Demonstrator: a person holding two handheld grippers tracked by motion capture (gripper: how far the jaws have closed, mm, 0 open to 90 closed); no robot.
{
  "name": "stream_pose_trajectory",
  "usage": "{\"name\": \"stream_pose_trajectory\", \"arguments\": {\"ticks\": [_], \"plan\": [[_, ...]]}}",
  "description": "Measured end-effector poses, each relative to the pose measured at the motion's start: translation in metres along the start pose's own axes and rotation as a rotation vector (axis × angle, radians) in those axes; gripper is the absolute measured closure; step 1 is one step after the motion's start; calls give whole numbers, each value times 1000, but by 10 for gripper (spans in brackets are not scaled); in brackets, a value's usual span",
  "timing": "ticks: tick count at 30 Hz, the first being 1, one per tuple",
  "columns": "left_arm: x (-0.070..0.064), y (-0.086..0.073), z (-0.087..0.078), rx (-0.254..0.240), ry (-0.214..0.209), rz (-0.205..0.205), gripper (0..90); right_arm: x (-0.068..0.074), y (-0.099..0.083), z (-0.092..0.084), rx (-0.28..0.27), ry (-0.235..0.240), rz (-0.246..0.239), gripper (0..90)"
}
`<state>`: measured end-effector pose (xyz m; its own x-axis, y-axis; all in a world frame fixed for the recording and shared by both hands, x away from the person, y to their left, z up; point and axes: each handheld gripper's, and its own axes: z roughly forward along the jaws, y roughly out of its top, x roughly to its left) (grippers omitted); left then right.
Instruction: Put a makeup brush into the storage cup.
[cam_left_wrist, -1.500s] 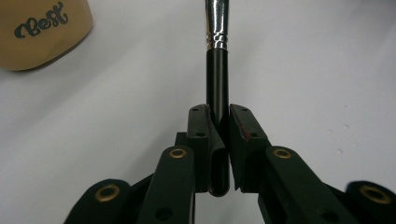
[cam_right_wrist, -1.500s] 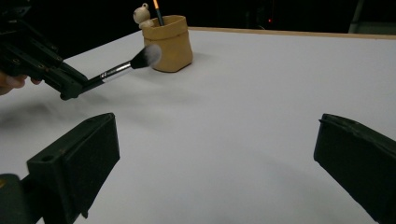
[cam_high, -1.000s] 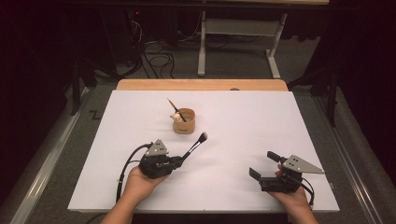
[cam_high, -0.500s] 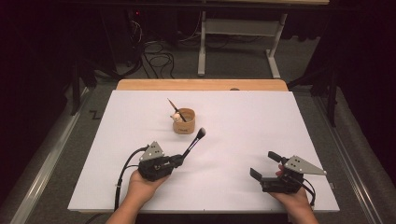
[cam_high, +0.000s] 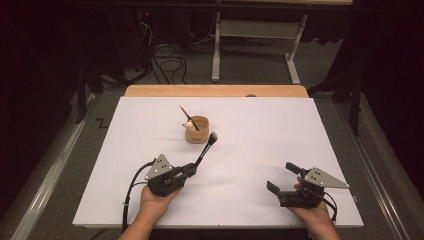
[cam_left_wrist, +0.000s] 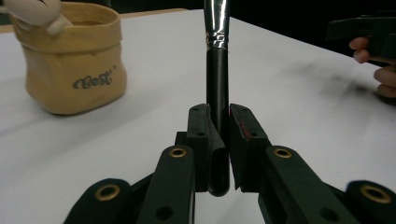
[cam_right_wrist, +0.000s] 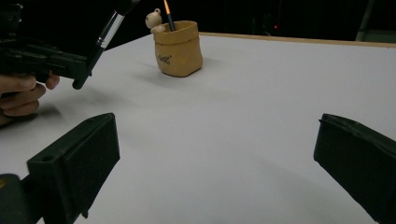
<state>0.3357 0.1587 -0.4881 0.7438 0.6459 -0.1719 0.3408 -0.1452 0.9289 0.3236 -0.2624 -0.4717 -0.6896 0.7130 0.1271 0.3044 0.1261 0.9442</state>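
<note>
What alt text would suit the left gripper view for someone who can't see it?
Two black jaws of the left gripper clamp the black handle of a makeup brush that points up. A tan fabric pot stands at upper left on the white table.

A white table top (cam_high: 260, 130) with a wooden far edge (cam_high: 215, 90) sits on grey carpet (cam_high: 75, 145); cables (cam_high: 167, 60) (tangled, black) and a white stand (cam_high: 252, 45) lie beyond in dim light.

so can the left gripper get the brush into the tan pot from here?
Probably yes: the left gripper grips the brush, whose tip points toward the pot, with bare table between. The pencil crowds the mouth.
</note>
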Motion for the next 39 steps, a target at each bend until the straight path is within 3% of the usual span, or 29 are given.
{"name": "stream_pose_trajectory", "arguments": {"ticks": [11,17,26,39], "plan": [[-2,0,-3,-52,11,15,794,3,2,2,-10,16,-6,11],[-6,1,-3,-66,8,25,794,10,10,7,-5,49,-3,36],[-12,4,-2,-78,-11,43,795,17,28,25,16,75,-32,87],[-16,5,-2,-86,-17,51,794,31,38,47,12,111,-25,137]]}}
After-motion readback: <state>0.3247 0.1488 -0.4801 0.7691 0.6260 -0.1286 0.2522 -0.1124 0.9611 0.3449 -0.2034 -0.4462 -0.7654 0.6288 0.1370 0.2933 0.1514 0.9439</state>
